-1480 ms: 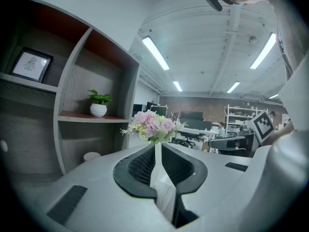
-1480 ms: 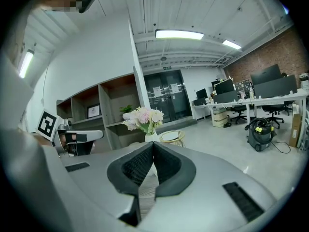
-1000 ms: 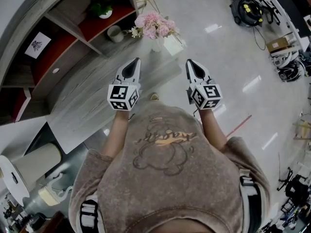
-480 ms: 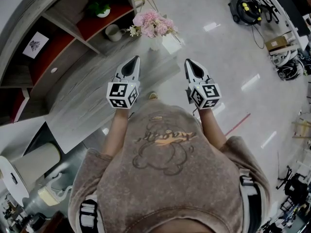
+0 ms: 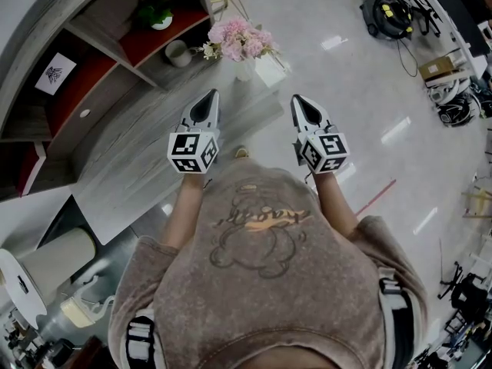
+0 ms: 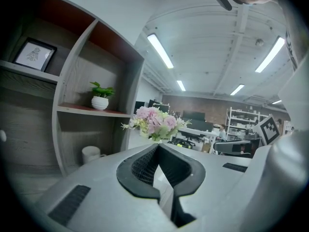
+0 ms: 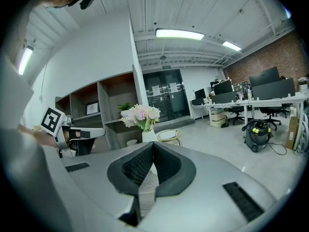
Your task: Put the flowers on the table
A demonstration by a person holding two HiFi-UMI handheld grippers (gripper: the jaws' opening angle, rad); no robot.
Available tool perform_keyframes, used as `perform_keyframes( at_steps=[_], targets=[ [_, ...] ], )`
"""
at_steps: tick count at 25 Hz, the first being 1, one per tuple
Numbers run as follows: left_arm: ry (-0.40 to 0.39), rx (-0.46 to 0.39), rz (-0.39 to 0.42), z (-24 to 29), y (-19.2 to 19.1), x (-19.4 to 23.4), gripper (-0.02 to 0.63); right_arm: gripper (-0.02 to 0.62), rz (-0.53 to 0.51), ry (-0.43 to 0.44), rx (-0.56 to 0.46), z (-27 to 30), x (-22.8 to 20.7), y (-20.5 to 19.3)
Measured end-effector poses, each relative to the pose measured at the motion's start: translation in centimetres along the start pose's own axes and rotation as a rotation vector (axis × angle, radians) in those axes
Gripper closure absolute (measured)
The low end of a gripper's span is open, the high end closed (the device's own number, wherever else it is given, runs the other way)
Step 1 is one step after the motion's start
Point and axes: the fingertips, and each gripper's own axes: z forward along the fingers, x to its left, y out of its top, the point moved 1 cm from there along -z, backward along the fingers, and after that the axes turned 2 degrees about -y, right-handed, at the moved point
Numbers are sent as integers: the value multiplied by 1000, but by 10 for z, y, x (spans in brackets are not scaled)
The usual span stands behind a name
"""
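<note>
1. The flowers (image 5: 240, 40) are standing in a white vase (image 5: 246, 69) at the far end of the bench (image 5: 146, 160), just beside the shelf (image 5: 115, 48).
2. The left tongs (image 5: 213, 94) are hovering above the bench, clenched on nothing, apart from the vase.
3. The right tongs (image 5: 297, 98) are hovering alongside, also clenched and empty.

Left gripper (image 5: 211, 94), right gripper (image 5: 297, 99): jaws together, empty.

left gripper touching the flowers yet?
Apart. Head view shows the left gripper short of the flowers, with bare table between them.
</note>
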Motion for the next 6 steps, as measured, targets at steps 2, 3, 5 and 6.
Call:
perform_keyframes(
  at_steps=[2, 3, 5, 6],
  targets=[
    [0, -1, -5, 1, 0, -1, 588, 595, 1, -2, 2, -1, -2, 0],
    [-1, -1, -9, 1, 1, -1, 588, 597, 1, -3, 2, -1, -2, 0],
    [-1, -2, -16, 2, 1, -1, 588, 597, 2, -4, 1, -1, -3, 0],
    [-1, -3, -20, 3, 1, -1, 588, 597, 2, -5, 0, 0, -3, 0]
  ],
)
